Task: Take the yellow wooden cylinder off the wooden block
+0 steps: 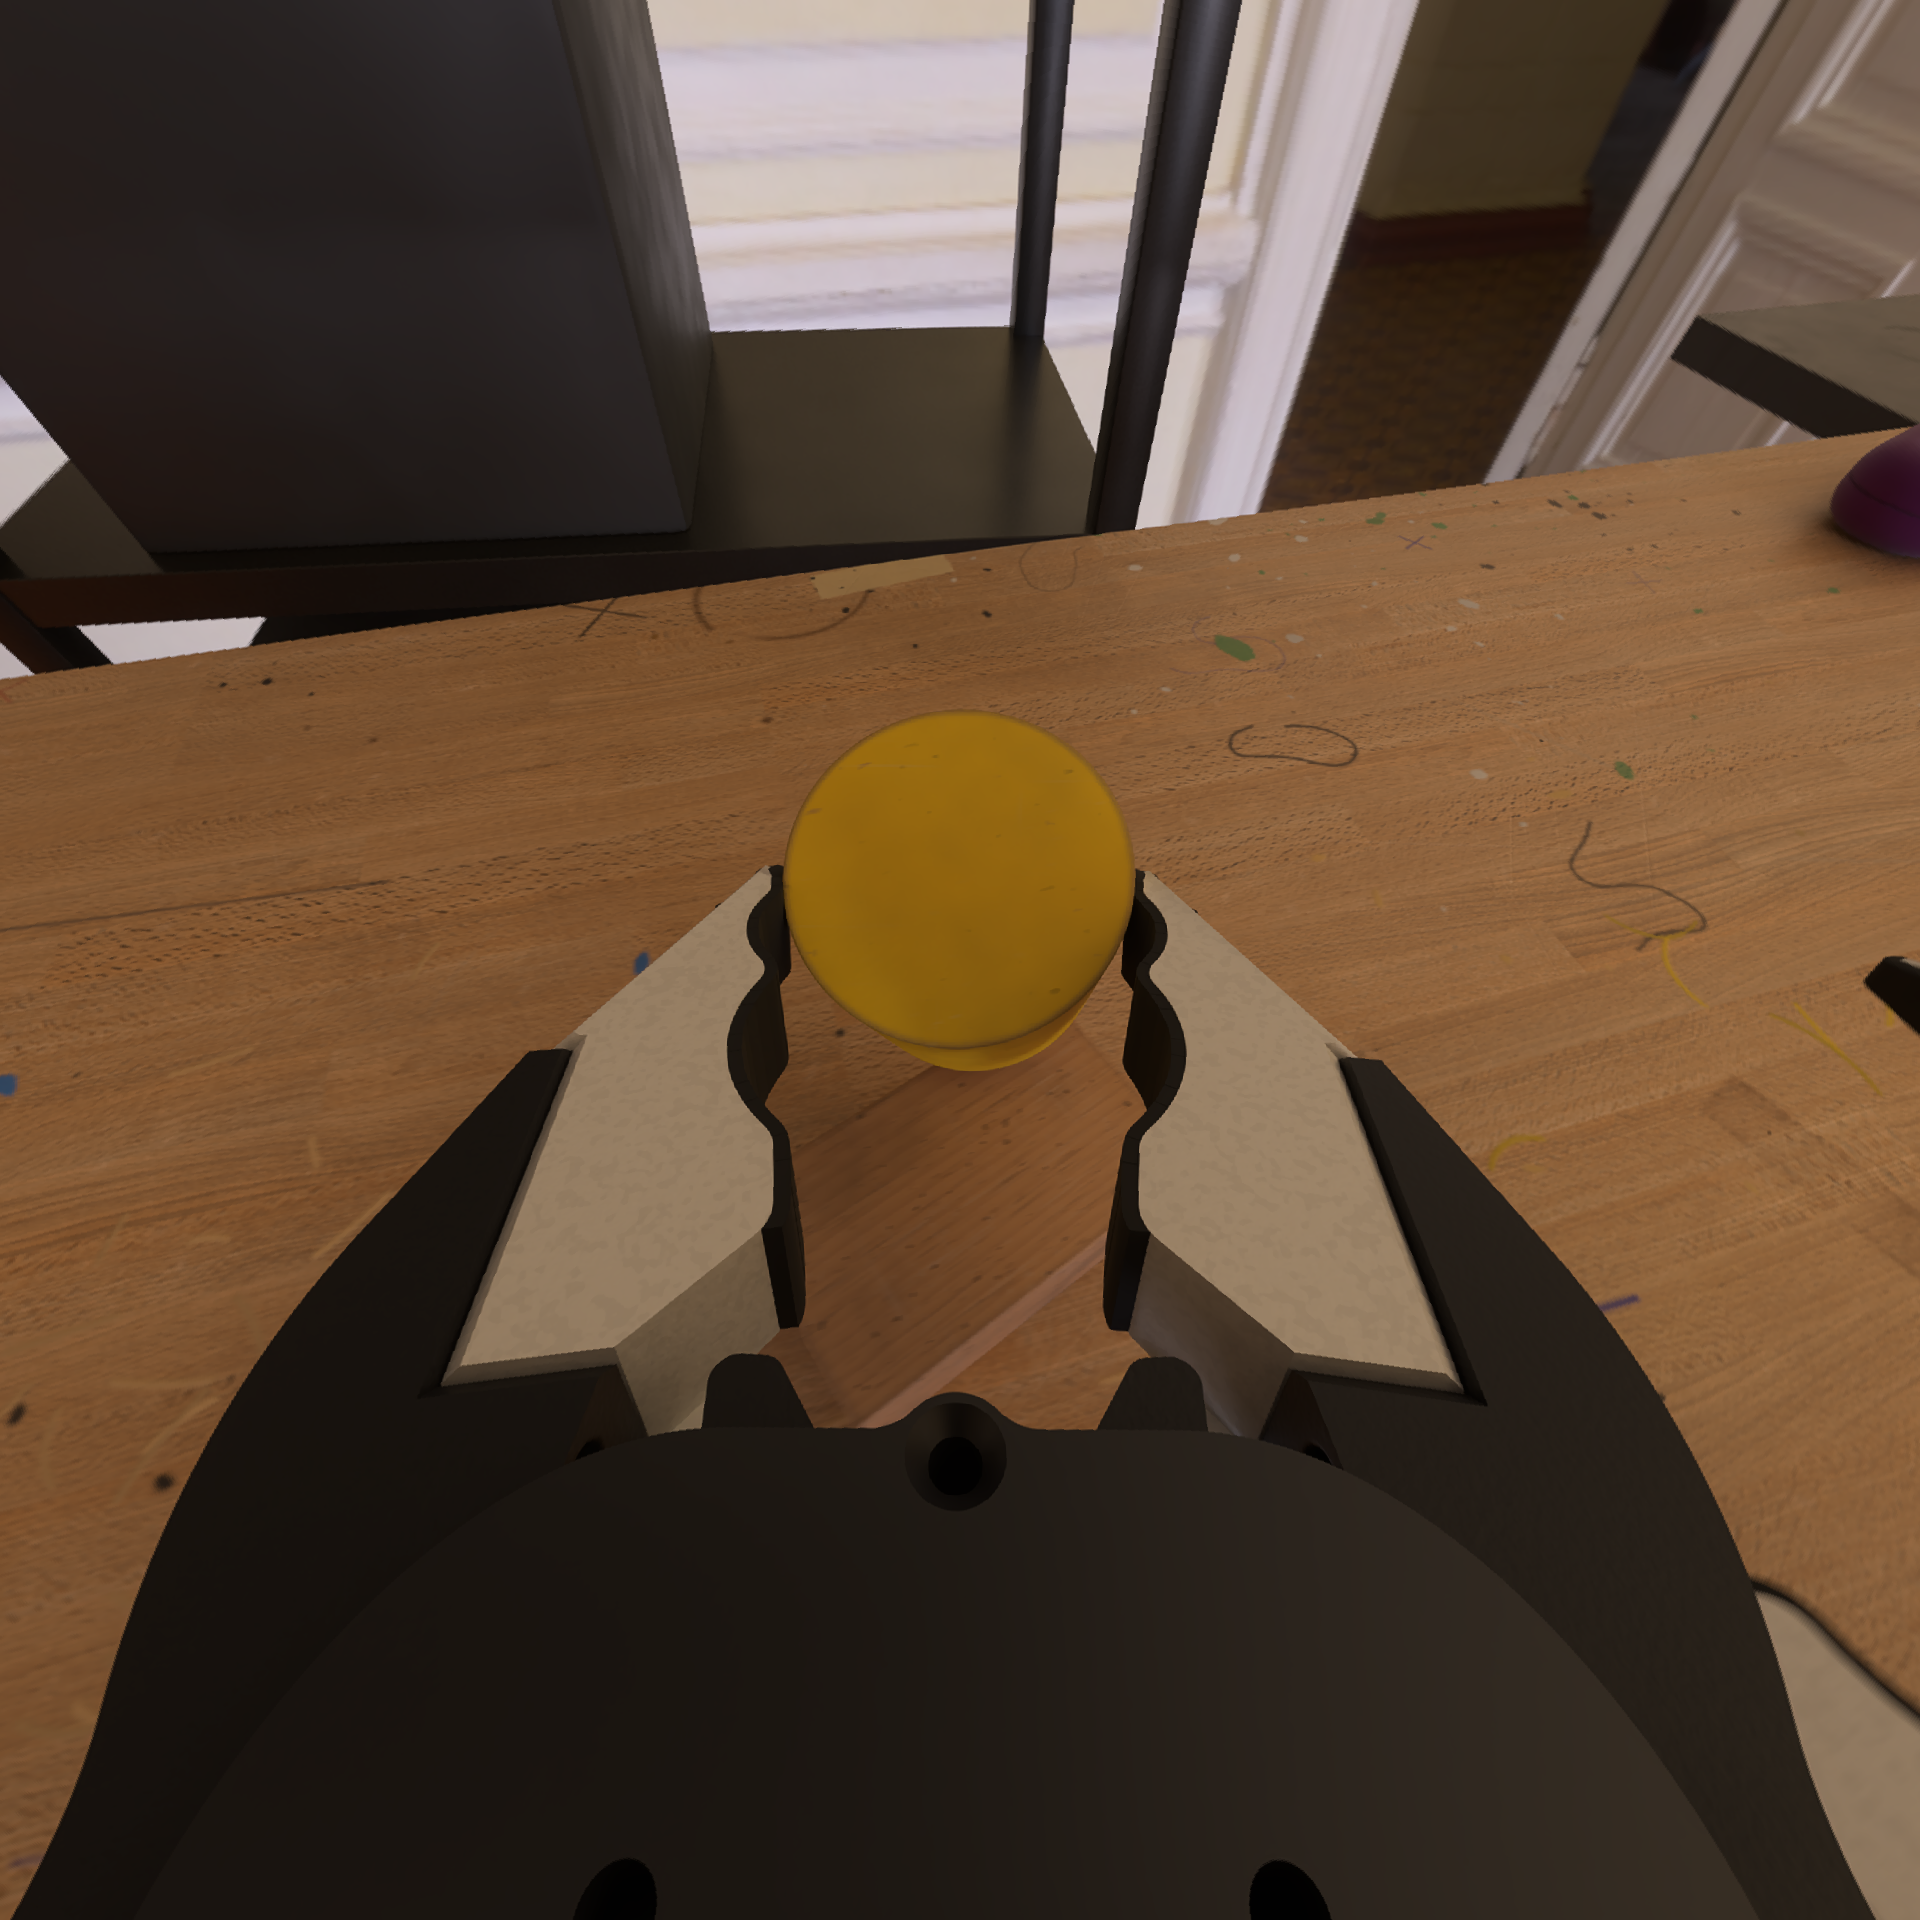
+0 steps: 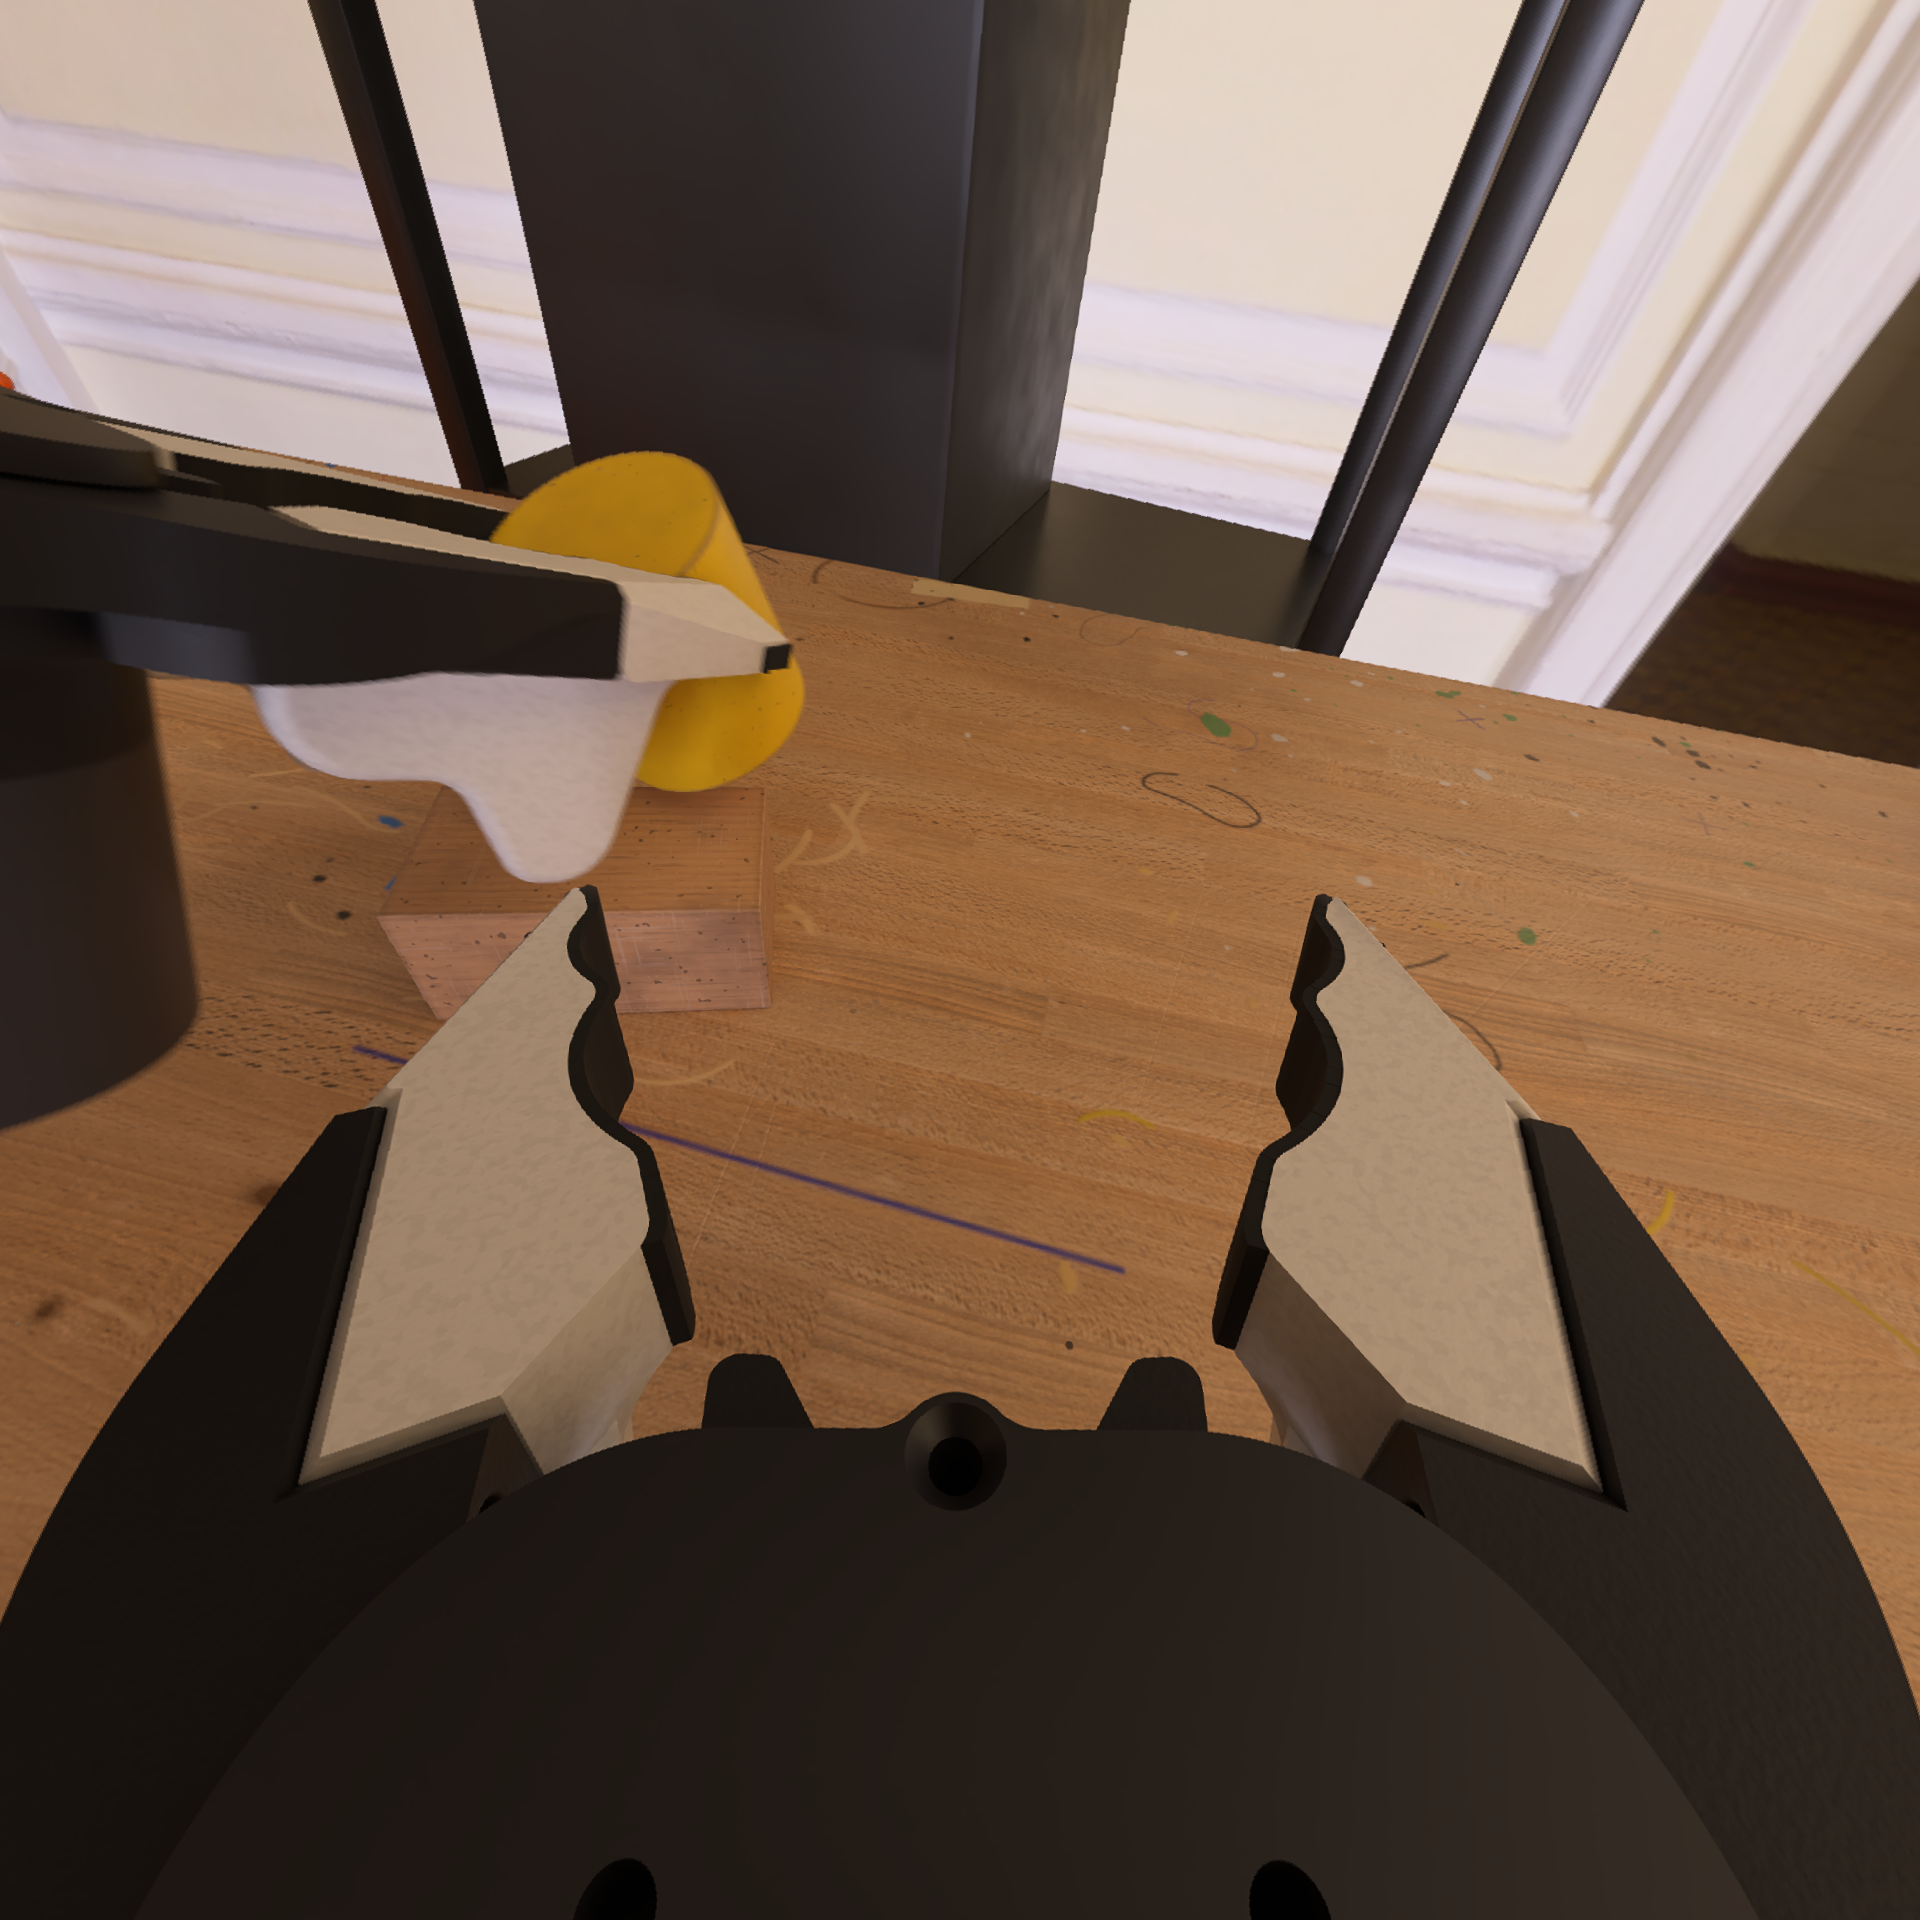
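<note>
The yellow wooden cylinder [image 1: 956, 883] sits between the fingertips of my left gripper [image 1: 956, 909], which is shut on its sides. In the right wrist view the cylinder [image 2: 717, 717] is tilted, its lower end just over the far edge of the wooden block [image 2: 665, 883]; I cannot tell if they touch. One left finger [image 2: 696, 634] crosses in front of it there. The block's top [image 1: 935, 1195] shows under the left gripper. My right gripper [image 2: 954, 899] is open and empty, low over the table to the right of the block.
The wooden table [image 1: 416, 831] is speckled with paint and pen marks. A purple object [image 1: 1881, 499] lies at its far right edge. A dark shelf unit [image 1: 312, 260] with black posts stands behind the far edge. A doorway opens at the right.
</note>
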Robot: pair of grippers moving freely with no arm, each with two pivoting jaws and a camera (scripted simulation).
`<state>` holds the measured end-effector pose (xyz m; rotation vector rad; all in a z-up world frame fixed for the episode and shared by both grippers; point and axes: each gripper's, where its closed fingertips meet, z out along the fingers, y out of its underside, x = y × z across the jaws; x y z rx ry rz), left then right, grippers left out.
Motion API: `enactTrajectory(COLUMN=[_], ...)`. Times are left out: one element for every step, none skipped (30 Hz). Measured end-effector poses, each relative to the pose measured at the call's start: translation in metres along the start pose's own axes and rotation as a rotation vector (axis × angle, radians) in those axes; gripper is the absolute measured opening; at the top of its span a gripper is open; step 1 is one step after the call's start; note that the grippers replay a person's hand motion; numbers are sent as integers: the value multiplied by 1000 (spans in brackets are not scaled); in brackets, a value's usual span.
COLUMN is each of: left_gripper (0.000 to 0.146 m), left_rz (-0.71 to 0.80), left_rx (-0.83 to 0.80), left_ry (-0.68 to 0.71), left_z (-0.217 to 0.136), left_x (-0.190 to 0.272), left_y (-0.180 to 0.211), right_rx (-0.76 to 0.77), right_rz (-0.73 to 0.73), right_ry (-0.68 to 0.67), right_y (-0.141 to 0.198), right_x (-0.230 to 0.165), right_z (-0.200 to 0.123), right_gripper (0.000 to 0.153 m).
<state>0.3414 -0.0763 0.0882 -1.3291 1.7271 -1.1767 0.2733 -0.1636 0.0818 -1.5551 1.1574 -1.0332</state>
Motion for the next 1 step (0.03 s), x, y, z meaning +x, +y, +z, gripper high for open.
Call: enactTrajectory(left_gripper=[65], left_rz=[10], left_rx=[1], left_ry=[-10], left_z=[2], left_x=[6], left_y=[1], right_rx=[-2], right_rz=[0], right_ry=[-1], right_y=[1], right_x=[0], right_z=[0], right_gripper=[129])
